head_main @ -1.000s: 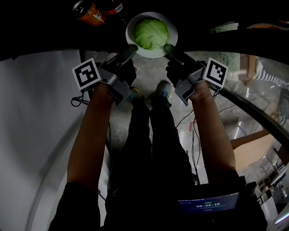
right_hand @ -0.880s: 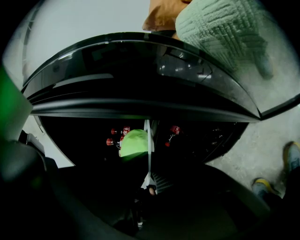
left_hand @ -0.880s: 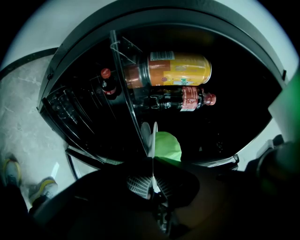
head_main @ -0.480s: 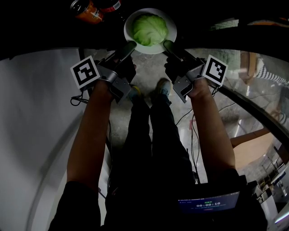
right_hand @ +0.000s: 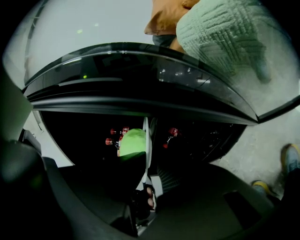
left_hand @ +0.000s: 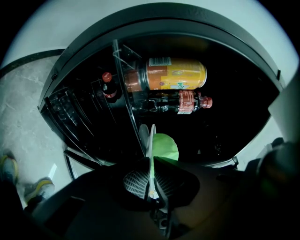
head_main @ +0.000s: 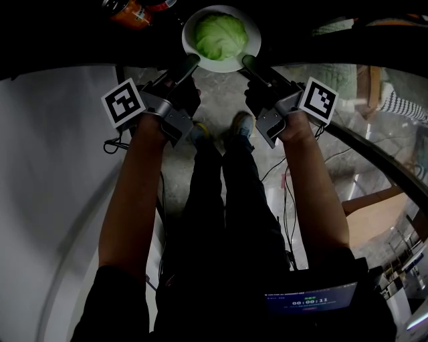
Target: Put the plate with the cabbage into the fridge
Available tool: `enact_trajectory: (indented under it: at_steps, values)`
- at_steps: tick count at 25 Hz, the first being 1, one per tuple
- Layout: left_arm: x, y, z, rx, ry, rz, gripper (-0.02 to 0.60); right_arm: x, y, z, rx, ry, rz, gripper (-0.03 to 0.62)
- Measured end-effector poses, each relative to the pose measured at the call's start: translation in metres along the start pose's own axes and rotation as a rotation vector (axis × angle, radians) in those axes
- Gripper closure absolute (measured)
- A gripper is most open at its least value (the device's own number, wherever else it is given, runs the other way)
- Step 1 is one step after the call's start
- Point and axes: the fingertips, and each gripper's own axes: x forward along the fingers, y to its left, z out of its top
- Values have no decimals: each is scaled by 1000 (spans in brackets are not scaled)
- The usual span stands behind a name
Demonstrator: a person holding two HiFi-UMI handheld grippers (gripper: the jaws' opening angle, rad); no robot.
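A white plate (head_main: pixel 249 55) carrying a green cabbage (head_main: pixel 220 35) hangs in the air at the top of the head view, inside the dark opening of the fridge (head_main: pixel 301 20). My left gripper (head_main: pixel 189 65) is shut on the plate's left rim and my right gripper (head_main: pixel 248 64) is shut on its right rim. In the left gripper view the plate (left_hand: pixel 151 154) shows edge-on between the jaws, with the cabbage (left_hand: pixel 166 146) just beyond. In the right gripper view the plate (right_hand: pixel 146 140) is again edge-on, with the cabbage (right_hand: pixel 132 140) at its left.
An orange can (left_hand: pixel 173 74) and a dark bottle (left_hand: pixel 176 102) lie on a fridge shelf above the plate; the can (head_main: pixel 128 13) also shows at top left of the head view. Wire racks (left_hand: pixel 70 112) line the fridge side. The person's legs and shoes (head_main: pixel 241 127) stand on stone floor below.
Both grippers have carried the plate with the cabbage forward, farther up the head view and deeper into the fridge opening. Their hold on the rim is unchanged.
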Motion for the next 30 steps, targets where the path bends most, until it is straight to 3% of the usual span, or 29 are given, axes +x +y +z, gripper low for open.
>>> enact_trajectory:
  at_steps: [16,19,21,24,26,30]
  values:
    - [-16,10,4,21,-32,11,571,-17,-4,-4,-22,-29,13,539]
    - [-21,12,5,65,-28,26,571,-20,-5,-6,-67,-33,-9,540]
    - [-23,13,5,180,-11,81,571,-21,-2,-6,-120,-34,-22,540]
    - [-28,17,7,453,17,238,571,-19,2,-8,-251,-22,-60,542]
    - [-29,16,6,636,31,317,571,-19,4,-11,-353,-11,-103,583]
    - [-30,0,7,961,-4,390,571,-21,3,-14,-503,-9,-199,585]
